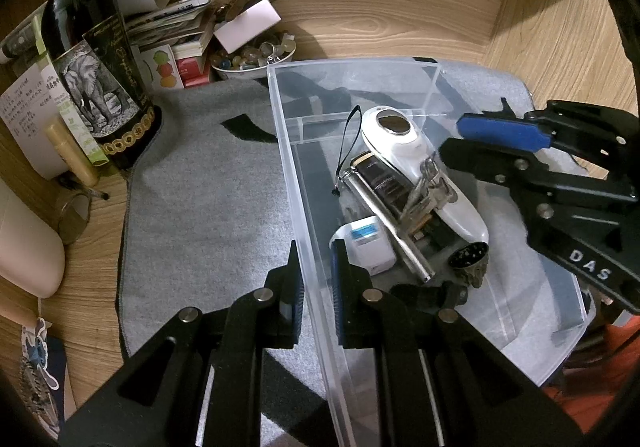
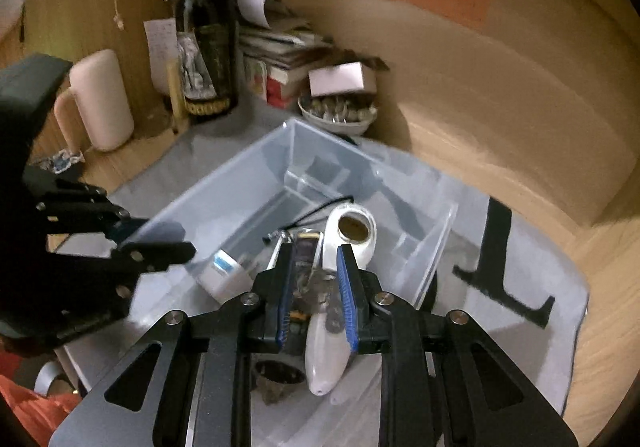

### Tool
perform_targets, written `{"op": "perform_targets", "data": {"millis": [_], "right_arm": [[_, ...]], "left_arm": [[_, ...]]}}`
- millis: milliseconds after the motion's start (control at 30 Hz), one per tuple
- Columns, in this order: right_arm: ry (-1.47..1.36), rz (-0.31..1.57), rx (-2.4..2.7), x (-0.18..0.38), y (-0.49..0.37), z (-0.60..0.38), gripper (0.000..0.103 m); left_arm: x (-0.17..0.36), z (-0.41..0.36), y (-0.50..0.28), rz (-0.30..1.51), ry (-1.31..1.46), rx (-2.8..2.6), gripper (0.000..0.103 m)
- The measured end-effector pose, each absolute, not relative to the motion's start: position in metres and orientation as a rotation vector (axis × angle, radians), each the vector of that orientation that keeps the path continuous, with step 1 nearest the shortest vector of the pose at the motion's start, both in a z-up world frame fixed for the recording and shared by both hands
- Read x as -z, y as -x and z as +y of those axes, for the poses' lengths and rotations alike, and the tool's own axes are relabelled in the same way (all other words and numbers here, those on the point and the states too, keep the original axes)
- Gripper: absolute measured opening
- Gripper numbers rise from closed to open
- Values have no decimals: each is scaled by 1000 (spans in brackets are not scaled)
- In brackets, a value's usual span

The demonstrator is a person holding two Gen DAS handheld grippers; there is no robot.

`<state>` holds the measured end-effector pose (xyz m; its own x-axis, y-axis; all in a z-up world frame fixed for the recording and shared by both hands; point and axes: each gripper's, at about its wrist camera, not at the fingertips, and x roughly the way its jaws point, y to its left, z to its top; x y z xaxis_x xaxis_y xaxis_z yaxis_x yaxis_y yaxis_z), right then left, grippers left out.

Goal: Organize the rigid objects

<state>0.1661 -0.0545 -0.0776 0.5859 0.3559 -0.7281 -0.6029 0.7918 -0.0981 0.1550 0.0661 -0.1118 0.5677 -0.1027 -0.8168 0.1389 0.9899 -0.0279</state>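
A clear plastic bin (image 1: 276, 87) (image 2: 224, 183) stands on a grey mat (image 1: 208, 187). In it lie a white handheld device with an oval window (image 1: 400, 139) (image 2: 324, 359), a black bar with a metal rod (image 1: 384, 183), a small white box with a blue label (image 1: 370, 243) (image 2: 224, 271) and a dark round piece (image 1: 468, 259). My left gripper (image 1: 316, 259) (image 2: 160, 237) is shut on the bin's left wall. My right gripper (image 1: 450, 137) (image 2: 315, 251) hovers over the bin's contents. Its jaws stand narrow on a small blurred clear-and-metal piece (image 1: 428, 183) (image 2: 320, 287).
A dark wine bottle (image 1: 88, 59) (image 2: 208, 47), a stack of books and papers (image 1: 172, 23) and a bowl of beads (image 1: 252, 59) (image 2: 340, 111) crowd the back left corner. A pale pink cylinder (image 2: 104, 99) stands at the left. Wooden walls close in behind and to the right.
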Motion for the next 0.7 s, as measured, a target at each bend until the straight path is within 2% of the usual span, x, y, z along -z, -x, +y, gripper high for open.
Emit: {"op": "perform_targets", "data": {"millis": [33, 133, 200, 267, 367, 433, 533, 567, 633, 667, 700], "right_arm": [[347, 758, -573, 76, -166, -57, 23], [311, 729, -554, 67, -163, -68, 47], [299, 698, -543, 60, -159, -76, 53], [289, 670, -525, 51, -152, -84, 63], [270, 631, -510, 41, -143, -92, 82], [257, 591, -496, 33, -134, -99, 83], [246, 561, -481, 27, -124, -108, 85], [241, 553, -474, 25, -121, -110, 89], [223, 527, -450, 21, -115, -118, 97], [210, 512, -439, 19, -112, -123, 102], [200, 501, -432, 18, -110, -126, 103]], "left_arm": [[112, 66, -155, 958, -41, 141, 11], [109, 65, -153, 944, -51, 137, 11], [105, 63, -150, 923, -72, 122, 11], [100, 63, -147, 906, -76, 120, 19], [88, 62, -139, 860, -73, 113, 31], [77, 61, -132, 813, -70, 107, 47], [61, 58, -121, 743, -67, 103, 60], [56, 56, -117, 721, -65, 101, 62], [45, 56, -105, 657, -45, 99, 77], [41, 56, -101, 632, -38, 97, 81], [36, 55, -96, 600, -31, 91, 87]]}}
